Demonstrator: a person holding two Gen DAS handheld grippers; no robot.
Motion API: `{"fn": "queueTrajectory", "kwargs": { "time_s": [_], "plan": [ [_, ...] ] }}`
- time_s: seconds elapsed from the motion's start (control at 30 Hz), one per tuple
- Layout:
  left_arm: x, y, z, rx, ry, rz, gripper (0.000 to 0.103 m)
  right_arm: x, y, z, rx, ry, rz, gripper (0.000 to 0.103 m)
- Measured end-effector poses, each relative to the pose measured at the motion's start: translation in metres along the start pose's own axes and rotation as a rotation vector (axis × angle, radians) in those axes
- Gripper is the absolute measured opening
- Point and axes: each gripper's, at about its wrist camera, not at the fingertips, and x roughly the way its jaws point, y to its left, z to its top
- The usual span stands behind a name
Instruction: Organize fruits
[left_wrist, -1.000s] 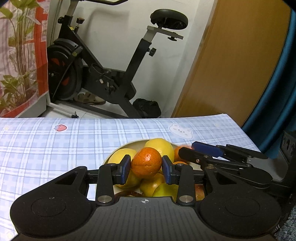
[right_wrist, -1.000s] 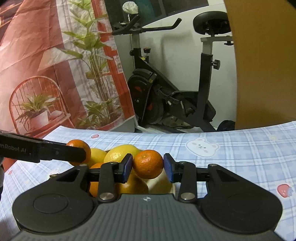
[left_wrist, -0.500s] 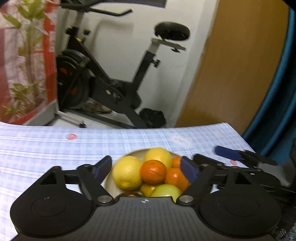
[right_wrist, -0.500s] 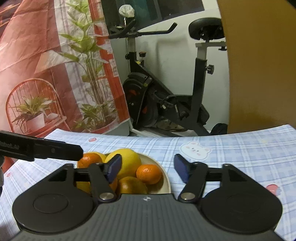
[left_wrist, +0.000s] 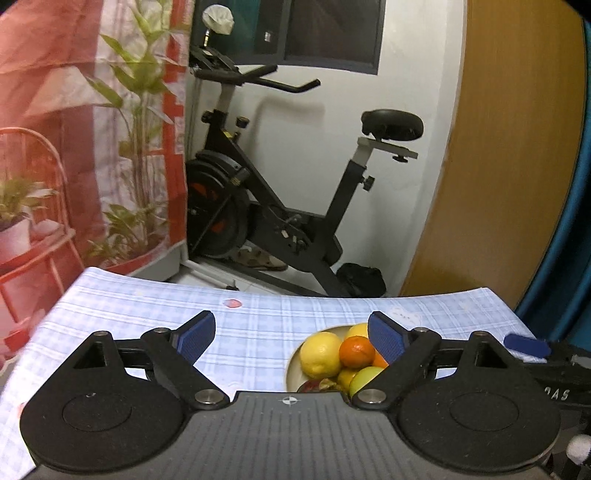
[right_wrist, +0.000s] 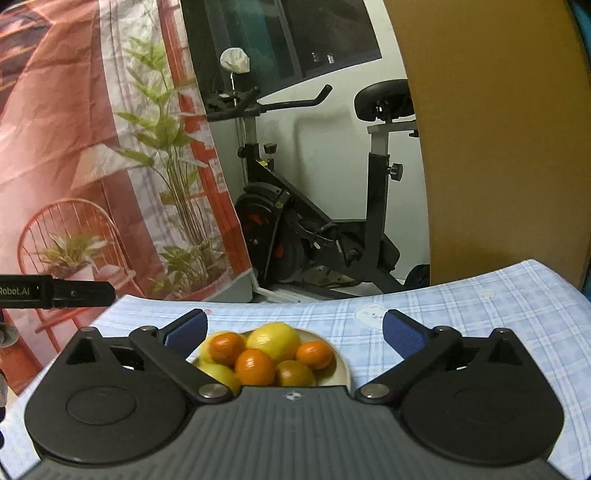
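Your left tool (right_wrist: 55, 293) reads "Robot.AI". Both it and your right tool (right_wrist: 295, 332) now gape wide, empty; their mandarins (right_wrist: 255, 365) lie released in the bowl (right_wrist: 341, 369).

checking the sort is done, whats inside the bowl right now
The bowl holds three oranges, including one, plus a large lemon and other yellow fruit. Lower layers are hidden behind the right gripper.

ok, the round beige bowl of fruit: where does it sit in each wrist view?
Left wrist: round beige fruit bowl sits lower centre-right, partly behind the open left gripper's right-side finger.
Right wrist: same bowl sits bottom centre, between the fingers of the open right gripper.
Shared landmark: the black exercise bike beyond the table's far edge.
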Motion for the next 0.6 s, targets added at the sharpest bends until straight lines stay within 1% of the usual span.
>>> {"fn": "queueTrajectory", "kwargs": {
  "time_s": [0.1, 0.17, 0.23, 0.3, 0.5, 0.6],
  "plan": [
    [-0.021, 0.001, 0.001, -0.001, -0.019, 0.027, 0.091, -0.01, 0.012, 0.002, -0.012, 0.065, -0.017, 0.103],
    [-0.036, 0.001, 0.0, 0.001, -0.026, 0.043, 0.092, -0.023, 0.022, 0.001, -0.033, 0.061, -0.027, 0.103],
    [-0.053, 0.001, -0.001, -0.007, -0.026, 0.049, 0.092, -0.037, 0.029, 0.0, -0.03, 0.055, -0.004, 0.103],
    [-0.068, 0.002, -0.003, -0.011, -0.033, 0.039, 0.093, -0.05, 0.037, 0.001, -0.027, 0.056, 0.006, 0.103],
    [-0.105, -0.002, -0.011, -0.008, -0.059, 0.015, 0.094, -0.087, 0.057, 0.006, -0.055, 0.033, -0.024, 0.103],
    [-0.122, -0.008, -0.014, -0.001, -0.073, 0.027, 0.094, -0.107, 0.066, 0.01, -0.074, 0.016, -0.043, 0.103]
  ]
}}
